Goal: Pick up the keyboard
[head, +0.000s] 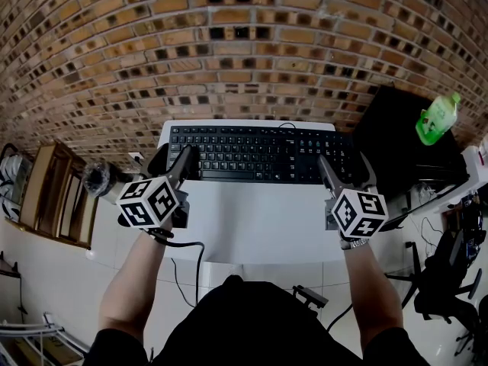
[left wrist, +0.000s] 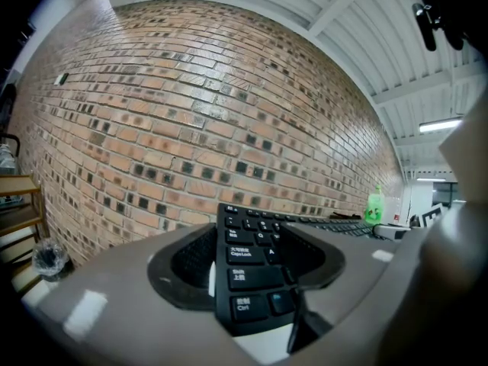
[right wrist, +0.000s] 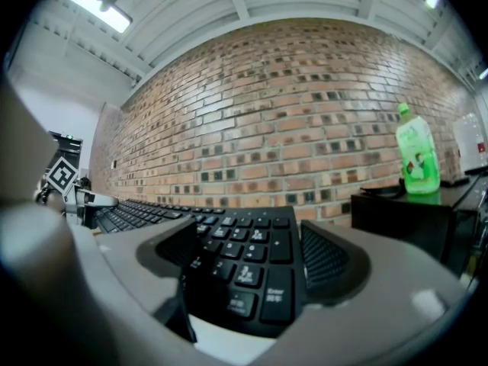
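While the left gripper point(head: 173, 157) and right gripper point(head: 345, 166) stood spread astride its 9 and 3 o'clock ends, the black, white-lettered keyboard point(head: 252, 152) lay flat.

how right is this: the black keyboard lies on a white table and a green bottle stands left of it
Wrong side: the head view shows the bottle right of the keyboard. The keyboard is black, on a white table.

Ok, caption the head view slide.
Left gripper and right gripper, fingers open, bracket the ends of a flat black plastic keyboard on a white table.
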### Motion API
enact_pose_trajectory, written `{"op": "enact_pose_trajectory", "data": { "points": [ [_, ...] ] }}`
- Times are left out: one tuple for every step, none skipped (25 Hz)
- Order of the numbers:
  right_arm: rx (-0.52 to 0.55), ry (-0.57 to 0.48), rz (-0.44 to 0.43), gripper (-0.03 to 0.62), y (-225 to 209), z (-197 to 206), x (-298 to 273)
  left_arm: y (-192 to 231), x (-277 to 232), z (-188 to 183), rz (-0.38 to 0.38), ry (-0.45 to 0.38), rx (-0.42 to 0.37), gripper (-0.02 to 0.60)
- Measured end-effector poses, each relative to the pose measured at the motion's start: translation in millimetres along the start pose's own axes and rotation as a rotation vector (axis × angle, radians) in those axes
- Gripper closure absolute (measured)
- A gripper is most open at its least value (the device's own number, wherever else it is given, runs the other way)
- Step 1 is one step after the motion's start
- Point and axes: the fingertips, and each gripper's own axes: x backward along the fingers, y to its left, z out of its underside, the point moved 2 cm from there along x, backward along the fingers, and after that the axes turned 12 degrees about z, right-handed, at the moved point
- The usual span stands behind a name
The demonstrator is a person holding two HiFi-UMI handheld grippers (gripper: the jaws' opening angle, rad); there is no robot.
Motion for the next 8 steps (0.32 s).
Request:
{"op": "enact_pose_trajectory", "data": {
  "points": [
    [0.001,0.0,0.001,0.175,-0.1,-0.1,0.2,-0.1,0.0,0.3,0.001,0.0,0.001,0.331],
    [0.001,0.0,0.003,0.175,-0.3,-0.1,0.5,-0.3,-0.1,0.5,0.002,0.0,0.002,0.332],
    [0.001,0.0,0.004,0.175,-0.5,-0.1,0.7,-0.6,-0.1,0.5,0.003,0.0,0.002,0.331],
    [0.0,0.001,0.006,0.175,-0.8,-0.1,0.9,-0.9,-0.1,0.3,0.004,-0.001,0.002,0.331],
    [-0.001,0.001,0.007,0.175,-0.9,-0.2,1.2,-1.1,-0.1,0.0,0.005,-0.001,0.003,0.332],
    [-0.001,0.001,0.008,0.175,-1.0,-0.3,1.6,-1.3,0.0,-0.3,0.005,-0.002,0.003,0.332],
    [-0.002,0.001,0.008,0.175,-1.0,-0.5,2.0,-1.4,0.1,-0.7,0.005,-0.002,0.003,0.332],
    [-0.002,0.001,0.009,0.175,-0.9,-0.7,2.4,-1.5,0.2,-0.9,0.005,-0.002,0.004,0.332]
  ]
}}
